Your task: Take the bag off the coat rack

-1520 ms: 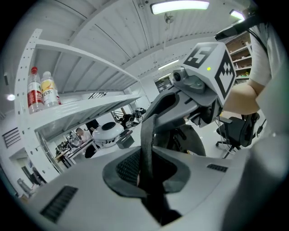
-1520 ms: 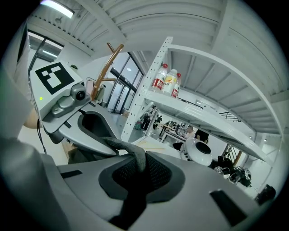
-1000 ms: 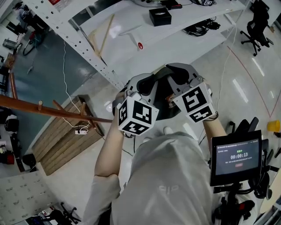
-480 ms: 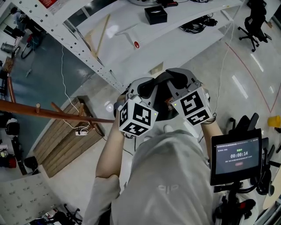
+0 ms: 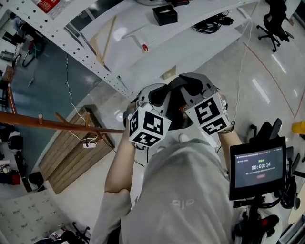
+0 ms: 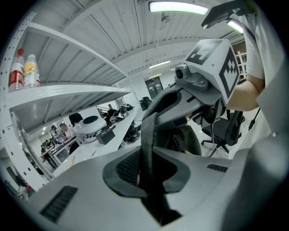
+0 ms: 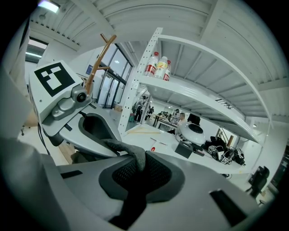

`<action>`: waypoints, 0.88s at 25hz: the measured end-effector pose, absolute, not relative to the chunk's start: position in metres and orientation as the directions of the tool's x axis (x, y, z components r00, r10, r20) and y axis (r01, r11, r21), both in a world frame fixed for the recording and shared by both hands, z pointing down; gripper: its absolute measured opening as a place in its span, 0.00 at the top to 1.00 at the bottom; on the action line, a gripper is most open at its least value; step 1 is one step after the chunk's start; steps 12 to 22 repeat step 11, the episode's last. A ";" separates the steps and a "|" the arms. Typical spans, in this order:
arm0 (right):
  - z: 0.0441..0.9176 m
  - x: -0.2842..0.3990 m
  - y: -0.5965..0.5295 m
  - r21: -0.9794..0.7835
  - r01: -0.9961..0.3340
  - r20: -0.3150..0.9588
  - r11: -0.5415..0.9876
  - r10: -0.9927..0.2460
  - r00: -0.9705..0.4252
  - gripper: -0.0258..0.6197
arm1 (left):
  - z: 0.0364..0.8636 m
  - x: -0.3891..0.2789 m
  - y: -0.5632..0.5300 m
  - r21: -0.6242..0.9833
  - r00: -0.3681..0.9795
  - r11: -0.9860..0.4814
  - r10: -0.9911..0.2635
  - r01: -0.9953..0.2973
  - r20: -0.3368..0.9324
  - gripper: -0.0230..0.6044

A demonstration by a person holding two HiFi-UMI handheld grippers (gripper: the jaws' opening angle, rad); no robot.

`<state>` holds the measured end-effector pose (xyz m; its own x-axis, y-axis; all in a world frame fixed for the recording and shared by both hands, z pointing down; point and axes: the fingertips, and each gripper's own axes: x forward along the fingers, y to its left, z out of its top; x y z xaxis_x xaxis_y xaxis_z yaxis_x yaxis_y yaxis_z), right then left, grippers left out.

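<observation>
A dark bag point(image 5: 175, 110) hangs between my two grippers, in front of the person's chest. My left gripper point(image 5: 153, 96) is shut on a dark grey strap point(image 6: 148, 144) that runs up from between its jaws. My right gripper point(image 5: 193, 86) is shut on another grey strap point(image 7: 130, 155), which bends left out of its jaws. Each gripper view shows the other gripper close by, the right gripper point(image 6: 205, 72) and the left gripper point(image 7: 67, 106). The wooden coat rack point(image 5: 57, 125) stands apart to the left, its pegs bare; its top point(image 7: 101, 54) shows in the right gripper view.
White metal shelving point(image 5: 143, 45) with a black box point(image 5: 165, 14) and cables is ahead. A wooden platform point(image 5: 71, 155) with a power strip lies under the rack. A screen on a stand point(image 5: 257, 167) is at the right, an office chair point(image 5: 274, 24) far right. Bottles point(image 7: 158, 65) stand on a shelf.
Both grippers keep their hold on the straps and stay almost in place. The head view has drifted a little, so the shelving sits slightly higher in the picture.
</observation>
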<state>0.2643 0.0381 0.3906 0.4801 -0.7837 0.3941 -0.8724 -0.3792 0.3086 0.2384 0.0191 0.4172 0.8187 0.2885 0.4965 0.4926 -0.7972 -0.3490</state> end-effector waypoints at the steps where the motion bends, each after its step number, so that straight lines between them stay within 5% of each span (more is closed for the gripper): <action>1: 0.390 0.264 0.038 0.308 -0.873 0.395 -0.379 -0.783 0.480 0.90 | 0.417 0.238 0.019 -0.348 0.818 -0.797 0.289 0.494 0.497 0.89; 22: 0.393 0.262 0.041 0.305 -0.879 0.407 -0.367 -0.784 0.469 0.90 | 0.419 0.236 0.022 -0.342 0.818 -0.802 0.287 0.490 0.499 0.89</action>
